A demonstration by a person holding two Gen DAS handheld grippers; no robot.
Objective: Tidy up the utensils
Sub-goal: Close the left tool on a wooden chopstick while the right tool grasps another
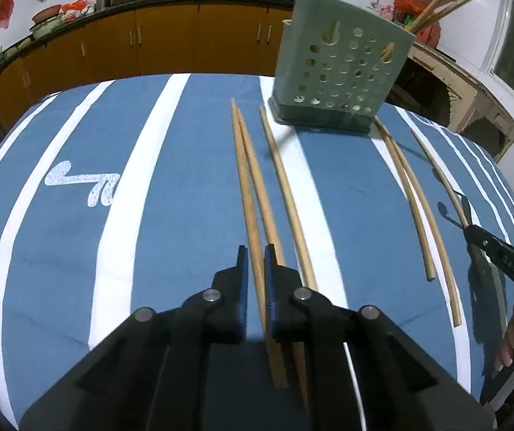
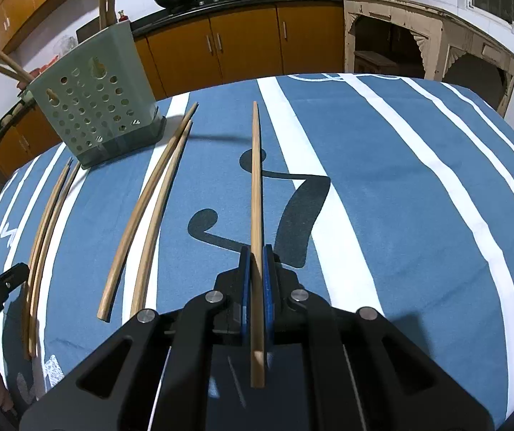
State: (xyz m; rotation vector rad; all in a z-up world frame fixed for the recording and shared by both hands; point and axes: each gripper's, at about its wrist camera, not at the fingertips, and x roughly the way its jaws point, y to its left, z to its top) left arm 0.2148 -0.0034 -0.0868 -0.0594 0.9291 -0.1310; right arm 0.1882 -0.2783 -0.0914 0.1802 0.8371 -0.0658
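Several wooden chopsticks lie on the blue-and-white striped cloth (image 1: 185,186) in front of a green perforated utensil holder (image 1: 339,68), also in the right wrist view (image 2: 95,100), with chopsticks standing in it. My left gripper (image 1: 256,251) is low over the cloth, jaws narrowly apart around one chopstick (image 1: 248,194) of a pair, not clearly clamped. My right gripper (image 2: 256,251) is shut on a single chopstick (image 2: 256,179), held above the cloth and pointing away. The right gripper shows in the left wrist view (image 1: 468,230).
A loose pair of chopsticks (image 2: 142,215) and further ones (image 2: 45,230) lie left of my right gripper. Orange kitchen cabinets (image 1: 163,39) and a counter with woks stand behind the table. A wooden stand (image 2: 429,36) is at the back right.
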